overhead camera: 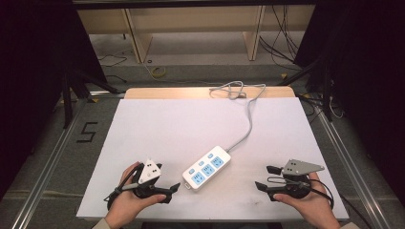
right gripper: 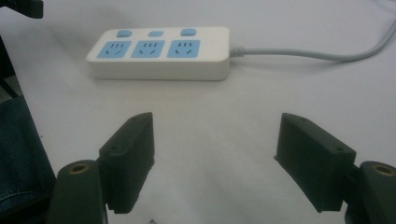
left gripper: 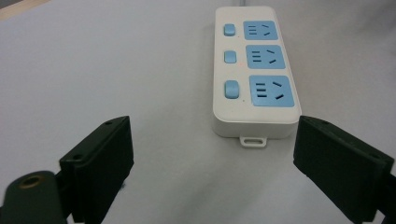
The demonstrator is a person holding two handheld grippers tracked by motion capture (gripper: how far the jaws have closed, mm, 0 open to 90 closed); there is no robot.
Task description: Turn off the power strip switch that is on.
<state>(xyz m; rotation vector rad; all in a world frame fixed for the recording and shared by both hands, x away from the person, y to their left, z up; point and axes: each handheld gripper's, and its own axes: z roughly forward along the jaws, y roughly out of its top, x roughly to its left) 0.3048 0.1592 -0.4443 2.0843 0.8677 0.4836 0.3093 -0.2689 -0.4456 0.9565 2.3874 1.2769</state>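
Bare bench (overhead camera: 157,124) fills the frame's upper and left parts; mid-frame the power strip (overhead camera: 207,167) and its cable (overhead camera: 249,121), running upward, block passage.

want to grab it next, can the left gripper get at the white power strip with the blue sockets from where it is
Probably yes. The left gripper is open and points at the near end of the white power strip with blue sockets, with bare white table surface between them and nothing in the way.
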